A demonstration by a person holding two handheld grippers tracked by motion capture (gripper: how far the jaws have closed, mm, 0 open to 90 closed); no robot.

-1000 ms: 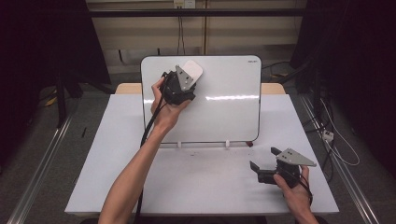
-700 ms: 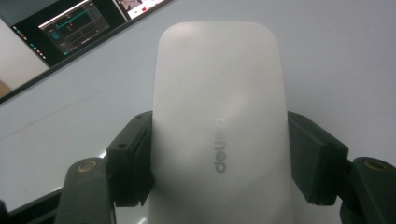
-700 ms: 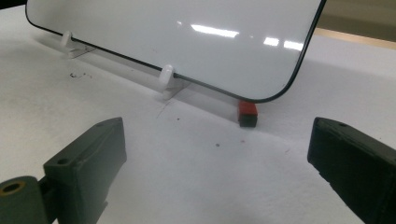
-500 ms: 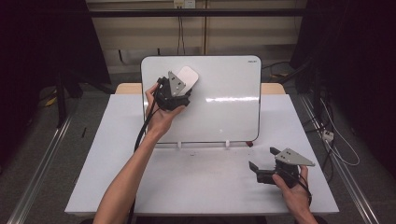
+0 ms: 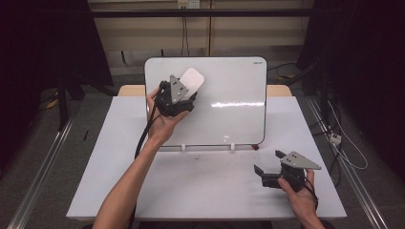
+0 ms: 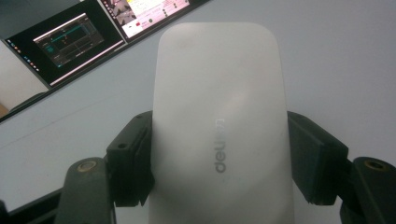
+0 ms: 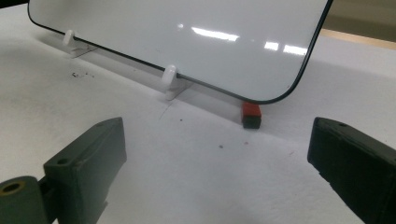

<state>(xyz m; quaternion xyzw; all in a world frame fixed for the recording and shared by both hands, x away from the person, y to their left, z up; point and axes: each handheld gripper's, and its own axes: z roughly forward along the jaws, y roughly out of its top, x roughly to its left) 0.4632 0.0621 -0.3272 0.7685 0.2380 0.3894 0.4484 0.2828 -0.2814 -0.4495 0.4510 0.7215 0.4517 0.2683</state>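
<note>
A white whiteboard [image 5: 229, 109] stands tilted on the table, propped on small white feet [image 7: 169, 77]. My left gripper [image 5: 185, 89] is raised at the board's upper left and shut on a white eraser [image 5: 192, 79]. In the left gripper view the eraser [image 6: 219, 93] sits between both black jaws of the left gripper [image 6: 219, 158], its face against the whiteboard [image 6: 350, 56]. My right gripper [image 5: 261, 175] rests low on the table at the front right, open with nothing in it. Its jaws in the right gripper view [image 7: 219, 154] point at the whiteboard's [image 7: 187, 37] lower corner.
A small red and black block [image 7: 251, 115] lies on the white table [image 5: 191, 191] under the board's lower right corner [image 5: 254, 148]. Dark specks dot the tabletop before the board. Cables hang behind the table and on the floor at right.
My left gripper has slid the eraser slightly down and to the left across the board. The right gripper has stayed where it was.
</note>
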